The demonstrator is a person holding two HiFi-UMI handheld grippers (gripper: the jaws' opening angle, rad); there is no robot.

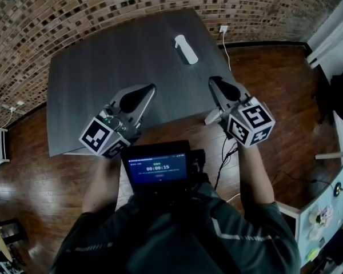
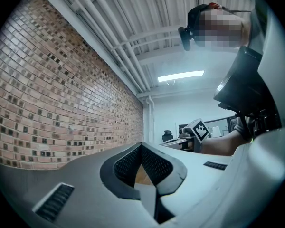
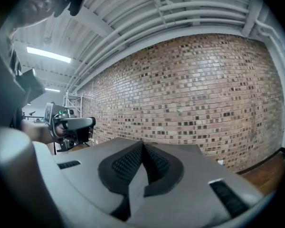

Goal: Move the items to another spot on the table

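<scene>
While you hold both grippers over the near edge of the table (image 1: 86,79), neither one carries anything. Your left gripper (image 1: 150,88) points up and away toward the far side. In the left gripper view its jaws (image 2: 141,147) meet at the tips with nothing pinched between the ribbed pads. Your right gripper (image 1: 213,80) is the same. In the right gripper view its pads (image 3: 142,144) are pressed together and empty, with the brick wall (image 3: 204,89) beyond them.

The white item (image 1: 186,48) lies flat on the dark grey tabletop, toward the far right edge. It is well ahead of both grippers and touches neither. It is long and narrow with rounded ends, and at this distance you cannot tell what it is, though it may be a remote or a handle. It sits closer to your right gripper than to your left, and bare tabletop lies between it and both sets of tips.

The two grippers are level with each other and apart, each angled slightly inward. A screen (image 1: 159,167) is mounted at your chest, just below them. The wooden floor (image 1: 274,96) surrounds the table.
</scene>
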